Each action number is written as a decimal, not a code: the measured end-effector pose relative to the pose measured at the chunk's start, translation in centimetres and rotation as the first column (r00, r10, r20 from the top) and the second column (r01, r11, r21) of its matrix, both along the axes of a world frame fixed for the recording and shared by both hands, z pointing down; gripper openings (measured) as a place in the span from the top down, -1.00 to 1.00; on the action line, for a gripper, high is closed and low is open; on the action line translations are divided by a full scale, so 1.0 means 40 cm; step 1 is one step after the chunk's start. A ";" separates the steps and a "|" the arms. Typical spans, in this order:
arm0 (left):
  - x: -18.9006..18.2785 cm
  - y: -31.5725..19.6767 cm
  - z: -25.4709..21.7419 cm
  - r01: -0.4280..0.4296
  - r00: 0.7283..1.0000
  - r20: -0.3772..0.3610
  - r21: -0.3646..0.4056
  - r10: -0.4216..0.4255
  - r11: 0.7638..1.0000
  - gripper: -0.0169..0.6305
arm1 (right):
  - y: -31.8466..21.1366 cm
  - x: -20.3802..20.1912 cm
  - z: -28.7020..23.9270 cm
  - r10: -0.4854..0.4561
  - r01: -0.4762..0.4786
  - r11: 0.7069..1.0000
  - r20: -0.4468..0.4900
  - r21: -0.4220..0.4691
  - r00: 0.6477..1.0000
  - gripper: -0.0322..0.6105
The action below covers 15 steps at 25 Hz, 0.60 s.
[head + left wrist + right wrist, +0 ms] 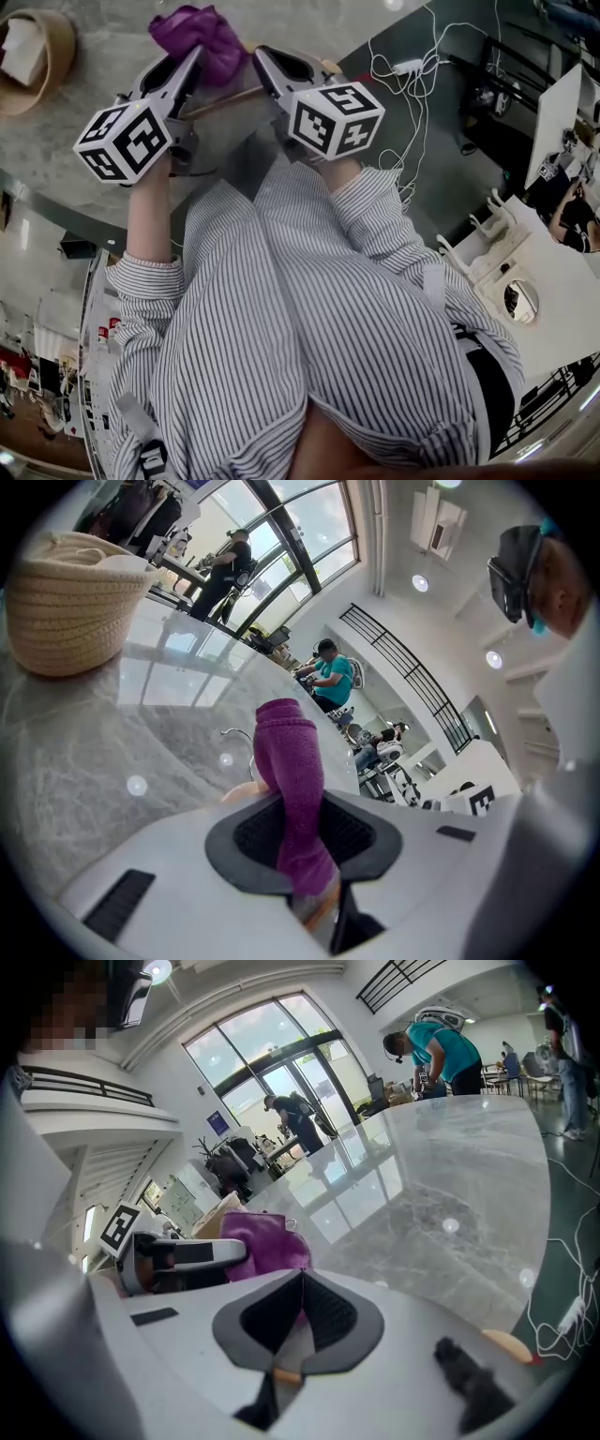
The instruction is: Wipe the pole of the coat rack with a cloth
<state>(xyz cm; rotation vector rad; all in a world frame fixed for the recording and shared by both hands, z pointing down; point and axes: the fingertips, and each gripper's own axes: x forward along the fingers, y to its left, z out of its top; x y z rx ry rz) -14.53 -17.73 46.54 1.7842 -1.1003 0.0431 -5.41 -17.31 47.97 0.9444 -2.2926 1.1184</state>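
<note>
A basket (64,56) stands at the far left of the marble table (56,155). The left gripper (187,70) has its jaws pinched on the purple cloth (202,33), which sticks up past the tips, bunched over the table. Just beside it, the thin wooden pole (225,99) runs across from the left gripper to the right gripper (267,66). The right gripper's jaws are drawn together, with a sliver of tan wood showing low between the pads. White cables (412,103) lie on the dark floor at right.
</note>
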 end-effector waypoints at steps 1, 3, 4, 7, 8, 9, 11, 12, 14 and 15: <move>-0.004 0.000 0.000 0.002 1.000 0.001 0.000 -0.002 1.000 0.64 | -0.003 -0.004 -0.001 -0.001 0.001 1.000 0.001 0.002 1.000 0.85; -0.003 -0.006 0.002 0.003 1.000 -0.001 -0.003 -0.003 1.000 0.65 | -0.013 -0.003 -0.002 -0.005 0.005 1.000 0.000 0.004 1.000 0.85; -0.001 -0.010 0.003 0.005 1.000 -0.004 -0.004 -0.005 1.000 0.64 | -0.019 -0.001 -0.001 -0.006 0.006 1.000 0.000 0.004 1.000 0.85; 0.000 -0.017 0.001 0.011 1.000 -0.008 -0.004 -0.011 1.000 0.65 | -0.026 -0.001 0.002 -0.010 0.010 1.000 -0.002 0.000 1.000 0.85; -0.001 -0.016 0.002 0.012 1.000 -0.009 -0.006 -0.012 1.000 0.65 | -0.027 -0.002 0.003 -0.011 0.011 1.000 -0.003 -0.002 1.000 0.85; -0.002 -0.017 0.002 0.014 1.000 -0.010 -0.006 -0.014 1.000 0.65 | -0.027 -0.004 0.004 -0.012 0.012 1.000 -0.004 -0.005 1.000 0.85; -0.005 -0.020 0.002 0.020 1.000 -0.010 -0.005 -0.020 1.000 0.64 | -0.027 -0.007 0.007 -0.016 0.016 1.000 -0.006 -0.009 1.000 0.85; -0.006 -0.021 0.002 0.025 1.000 -0.011 -0.006 -0.025 1.000 0.64 | -0.027 -0.008 0.008 -0.019 0.019 1.000 -0.006 -0.011 1.000 0.85; -0.008 -0.019 0.001 0.035 0.999 -0.013 -0.007 -0.036 0.999 0.64 | -0.025 -0.014 0.007 -0.028 0.028 1.000 -0.004 -0.012 1.000 0.85; -0.010 -0.015 0.001 0.040 0.999 -0.014 -0.007 -0.040 0.999 0.64 | -0.023 -0.018 0.007 -0.032 0.032 0.999 -0.003 -0.012 0.999 0.85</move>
